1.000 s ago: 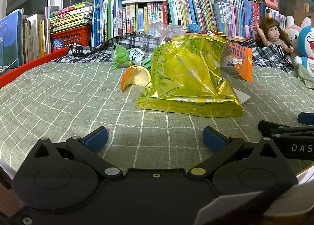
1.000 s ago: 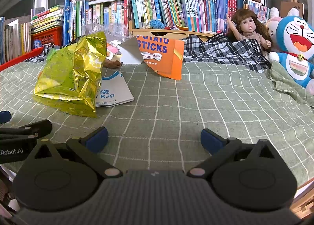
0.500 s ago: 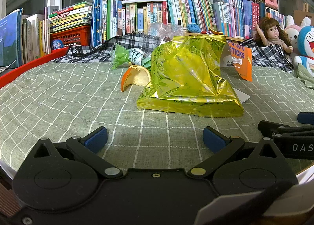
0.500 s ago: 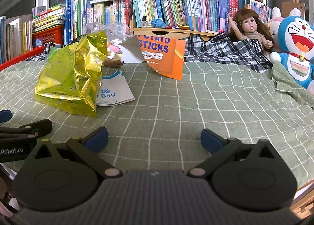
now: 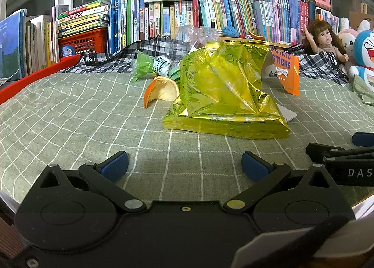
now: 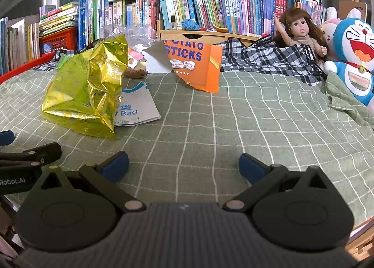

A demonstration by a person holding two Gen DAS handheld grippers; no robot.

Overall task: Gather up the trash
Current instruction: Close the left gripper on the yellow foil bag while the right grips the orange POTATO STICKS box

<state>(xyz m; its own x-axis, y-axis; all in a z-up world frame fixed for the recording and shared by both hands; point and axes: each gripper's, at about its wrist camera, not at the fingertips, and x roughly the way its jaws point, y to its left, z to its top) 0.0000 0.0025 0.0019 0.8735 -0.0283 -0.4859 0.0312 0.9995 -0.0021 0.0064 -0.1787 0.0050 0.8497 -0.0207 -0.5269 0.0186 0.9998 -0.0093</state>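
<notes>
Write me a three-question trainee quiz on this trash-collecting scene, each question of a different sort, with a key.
1. True or false: the left gripper holds the yellow bag.
2. What lies partly under the yellow bag in the right wrist view? A) a doll B) a white paper bag C) a red crate
3. Fill in: the orange box reads "POTATO ____".

Key
1. False: both it and the right gripper are open and hold nothing.
2. B, the white paper bag.
3. STICKS
</notes>
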